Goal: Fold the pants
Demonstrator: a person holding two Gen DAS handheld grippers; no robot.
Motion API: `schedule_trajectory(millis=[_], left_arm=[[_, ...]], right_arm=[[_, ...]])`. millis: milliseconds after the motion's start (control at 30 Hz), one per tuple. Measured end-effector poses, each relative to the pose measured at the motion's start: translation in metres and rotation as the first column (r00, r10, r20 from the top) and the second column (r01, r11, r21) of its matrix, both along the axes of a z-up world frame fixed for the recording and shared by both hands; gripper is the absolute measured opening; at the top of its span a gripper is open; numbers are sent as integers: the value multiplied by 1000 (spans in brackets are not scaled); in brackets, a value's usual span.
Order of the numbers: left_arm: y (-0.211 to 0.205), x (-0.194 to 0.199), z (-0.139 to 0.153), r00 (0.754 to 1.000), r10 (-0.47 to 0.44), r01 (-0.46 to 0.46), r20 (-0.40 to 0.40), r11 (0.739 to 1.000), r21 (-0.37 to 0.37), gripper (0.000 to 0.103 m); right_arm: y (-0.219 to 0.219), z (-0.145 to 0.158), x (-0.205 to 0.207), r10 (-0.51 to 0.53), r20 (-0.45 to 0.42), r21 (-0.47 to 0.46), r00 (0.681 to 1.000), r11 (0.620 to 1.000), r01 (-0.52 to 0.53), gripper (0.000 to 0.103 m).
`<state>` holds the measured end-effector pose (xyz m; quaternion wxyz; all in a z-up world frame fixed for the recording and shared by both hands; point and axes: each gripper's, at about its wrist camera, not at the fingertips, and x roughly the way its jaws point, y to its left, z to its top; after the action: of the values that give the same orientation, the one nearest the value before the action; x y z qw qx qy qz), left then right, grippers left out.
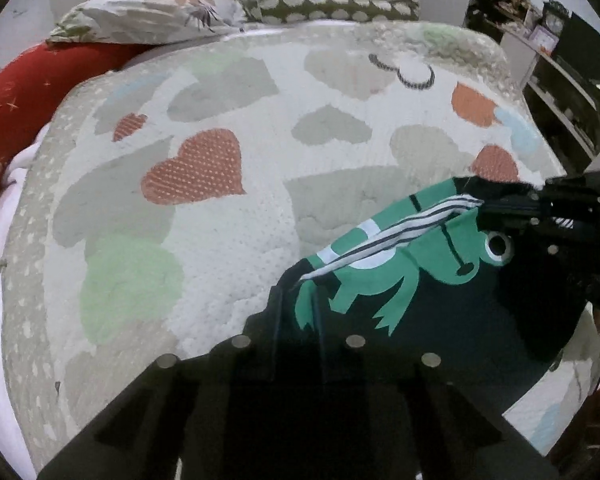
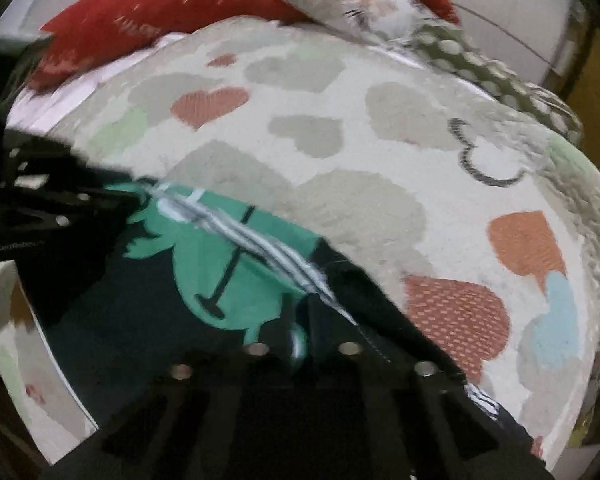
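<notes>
The pants (image 1: 432, 300) are dark with a green frog print and a white-and-black striped band (image 1: 384, 248). They hang stretched between both grippers above the bed. My left gripper (image 1: 300, 292) is shut on one end of the striped edge. My right gripper (image 1: 480, 210) shows at the right of the left wrist view, shut on the other end. In the right wrist view the pants (image 2: 220, 264) stretch from my right gripper (image 2: 312, 308) to the left gripper (image 2: 138, 196), which pinches the far end.
Below lies a white blanket with grey, red and green hearts (image 1: 204, 168) (image 2: 380, 152). Red cushions (image 1: 16, 112) and patterned pillows (image 1: 160, 12) lie at its far edge. Dark shelves (image 1: 564, 92) stand to the right.
</notes>
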<state>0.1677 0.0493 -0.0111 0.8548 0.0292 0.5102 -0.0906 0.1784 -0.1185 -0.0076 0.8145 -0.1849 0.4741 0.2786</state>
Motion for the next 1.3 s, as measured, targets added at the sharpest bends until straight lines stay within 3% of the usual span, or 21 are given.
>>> schedule_trajectory(millis=[167, 400, 533, 633, 833, 933, 1000, 1067, 1300], left_arm=[[-1, -17, 16, 998, 41, -40, 49, 999, -35, 12], [-5, -63, 43, 992, 44, -32, 118, 994, -105, 11], [0, -65, 41, 990, 80, -70, 116, 993, -90, 11], [11, -58, 39, 988, 129, -115, 88, 983, -143, 10], [15, -55, 40, 980, 183, -171, 78, 976, -136, 16], [19, -64, 46, 978, 186, -172, 92, 975, -143, 23], [23, -74, 49, 979, 183, -166, 89, 971, -171, 30], [27, -88, 49, 978, 184, -164, 97, 969, -186, 41], [3, -135, 17, 993, 28, -28, 112, 1000, -1, 43]], right_arm=[[-27, 20, -12, -92, 2, 134, 996, 987, 91, 2], [-69, 41, -61, -159, -18, 281, 987, 947, 157, 2], [-100, 35, -105, -232, -2, 267, 973, 937, 224, 2], [-113, 26, -123, -269, 12, 216, 963, 941, 260, 2], [-137, 12, -137, -330, -52, 243, 943, 911, 333, 3], [-139, 10, -142, -338, -80, 277, 938, 896, 347, 10], [-133, 11, -146, -326, -74, 282, 943, 900, 333, 35], [-123, 12, -151, -303, -52, 278, 952, 911, 305, 47], [-62, 9, -178, -98, 110, 102, 989, 991, 87, 50]])
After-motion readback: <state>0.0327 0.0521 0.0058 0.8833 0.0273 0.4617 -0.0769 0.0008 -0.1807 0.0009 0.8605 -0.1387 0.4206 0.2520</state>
